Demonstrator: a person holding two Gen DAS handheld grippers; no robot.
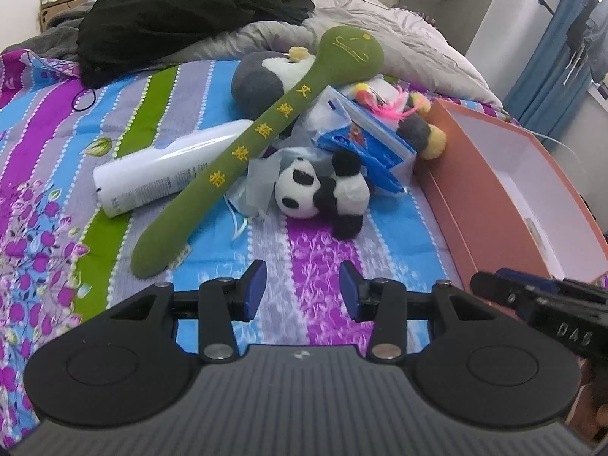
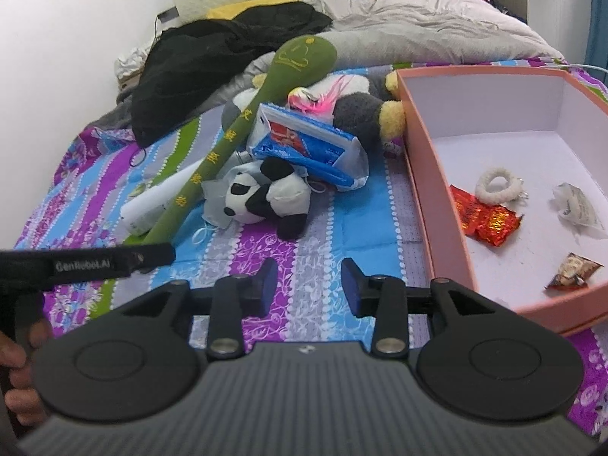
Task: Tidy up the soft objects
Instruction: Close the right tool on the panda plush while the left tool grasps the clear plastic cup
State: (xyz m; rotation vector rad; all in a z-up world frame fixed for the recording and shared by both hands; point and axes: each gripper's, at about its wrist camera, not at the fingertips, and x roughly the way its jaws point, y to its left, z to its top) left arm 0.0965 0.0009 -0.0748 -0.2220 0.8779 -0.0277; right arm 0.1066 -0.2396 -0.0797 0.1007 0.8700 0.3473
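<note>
A panda plush (image 1: 323,192) (image 2: 266,197) lies on the striped bedsheet in a pile. A long green plush stick (image 1: 258,140) (image 2: 231,140) leans across a white tube (image 1: 167,169) (image 2: 152,205). A grey penguin plush (image 1: 262,78), a blue tissue pack (image 1: 364,140) (image 2: 307,144) and a grey-and-yellow plush (image 1: 421,129) (image 2: 364,114) lie behind. My left gripper (image 1: 303,290) is open and empty, short of the panda. My right gripper (image 2: 308,285) is open and empty beside the box.
An open pink box (image 1: 490,205) (image 2: 429,174) stands at the right; it holds a white hair tie (image 2: 497,184), red wrappers (image 2: 486,220) and scraps. Black clothing (image 1: 182,11) (image 2: 212,60) and a grey quilt (image 2: 418,26) lie at the back.
</note>
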